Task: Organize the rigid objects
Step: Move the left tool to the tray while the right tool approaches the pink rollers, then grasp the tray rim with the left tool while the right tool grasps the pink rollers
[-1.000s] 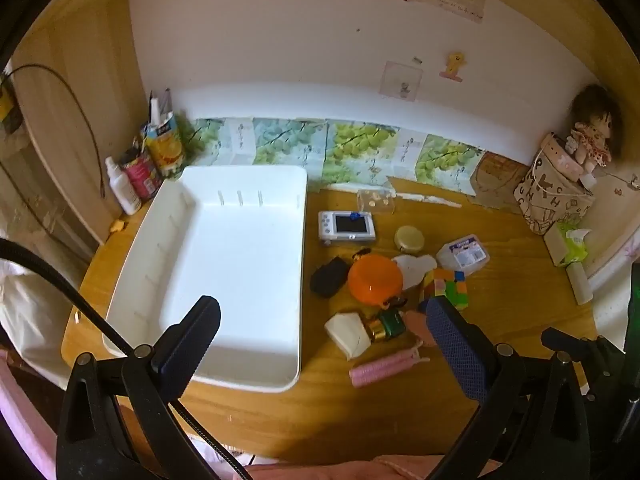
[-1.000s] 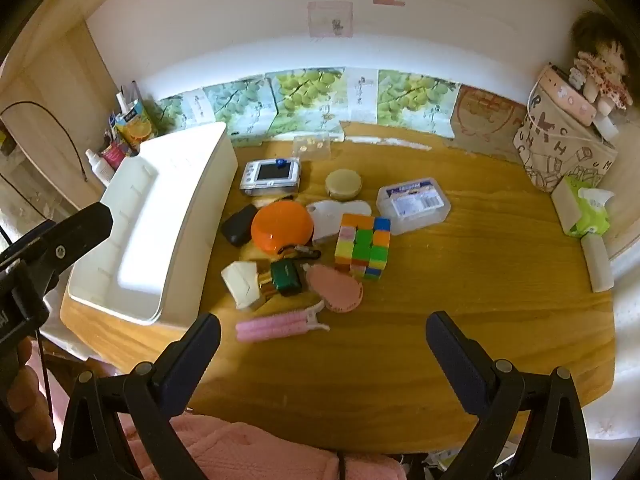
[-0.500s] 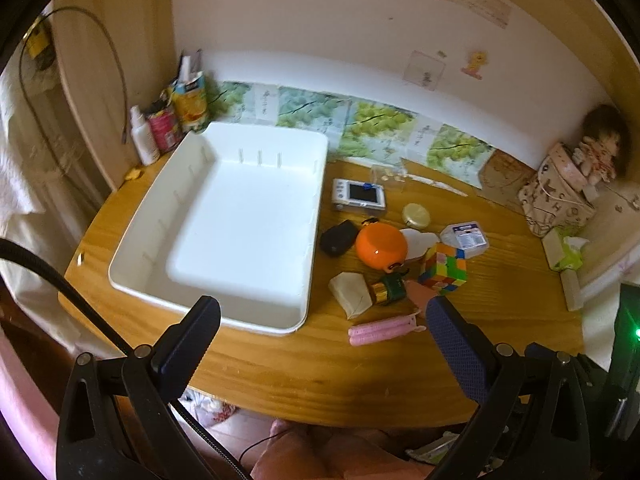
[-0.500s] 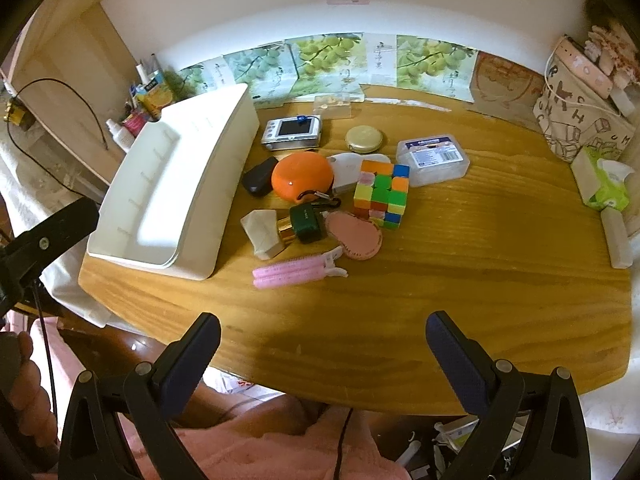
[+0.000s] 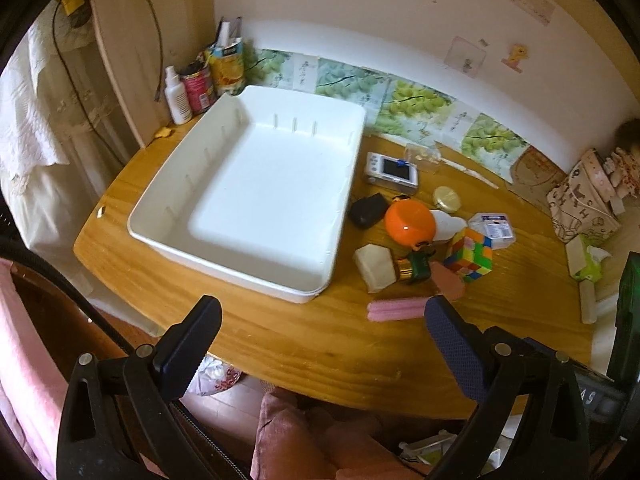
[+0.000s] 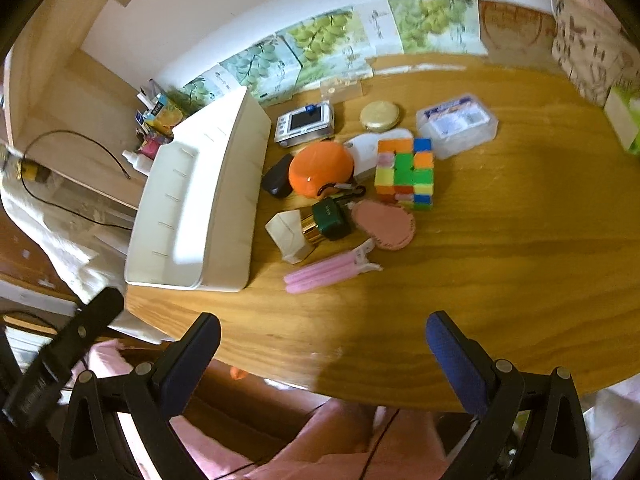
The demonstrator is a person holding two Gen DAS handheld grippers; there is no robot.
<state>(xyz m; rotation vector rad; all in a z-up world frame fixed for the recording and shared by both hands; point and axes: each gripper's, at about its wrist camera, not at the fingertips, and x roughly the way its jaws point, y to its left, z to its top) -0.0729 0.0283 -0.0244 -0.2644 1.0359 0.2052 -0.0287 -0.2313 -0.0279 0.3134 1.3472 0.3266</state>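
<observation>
Hovering over near table edge, left gripper (image 5: 322, 334) has jaws spread wide, nothing between. Right gripper (image 6: 322, 338) same: released, empty. Pink hair clip (image 6: 330, 270) lies closest ahead of both, just beyond fingertips. Farther: pink oval brush (image 6: 382, 226), green bottle (image 6: 332, 220), colour cube (image 6: 406, 172), orange ball (image 6: 320, 168), camera (image 6: 304, 124), all clustered beside white tray (image 5: 256, 196), which holds nothing.

Ahead of the left tongs sits a plain white tray (image 5: 256, 184) on the honey-yellow wooden table (image 5: 304, 344). Beyond the right tongs lie a pale pink clip (image 6: 328, 272), a dusty-pink oval brush (image 6: 384, 226), a dark green bottle (image 6: 331, 220) with a gold neck, a glossy orange dome (image 6: 320, 168), and a multicoloured puzzle cube (image 6: 406, 172).
</observation>
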